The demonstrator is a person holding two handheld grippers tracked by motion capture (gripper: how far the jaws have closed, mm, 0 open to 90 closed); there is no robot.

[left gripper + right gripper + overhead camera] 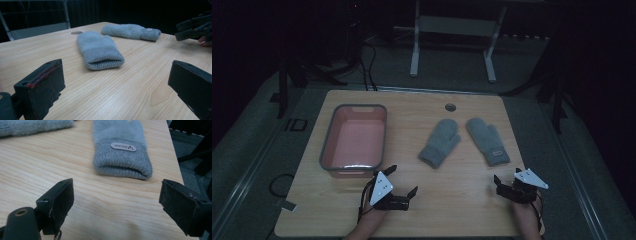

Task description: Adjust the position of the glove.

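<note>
- Dim lighting is obscuring the background beyond the table (462,200).
- Left gripper (402,181) and right gripper (507,180) are hovering released, empty, near the table's front edge.
- Left mitten (440,142) and right mitten (487,140) are lying side by side just ahead.

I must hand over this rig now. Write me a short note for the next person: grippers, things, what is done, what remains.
Left gripper: open, empty, on the table's near edge beside the pink bin.
Right gripper: open, empty, facing the cuff of the right mitten.
Left mitten lies flat beside it, cuff toward you.
Done: nothing; both mittens untouched, the bin looks empty.
Left: probably grasp each mitten by the cuff and put it into the bin.
</note>
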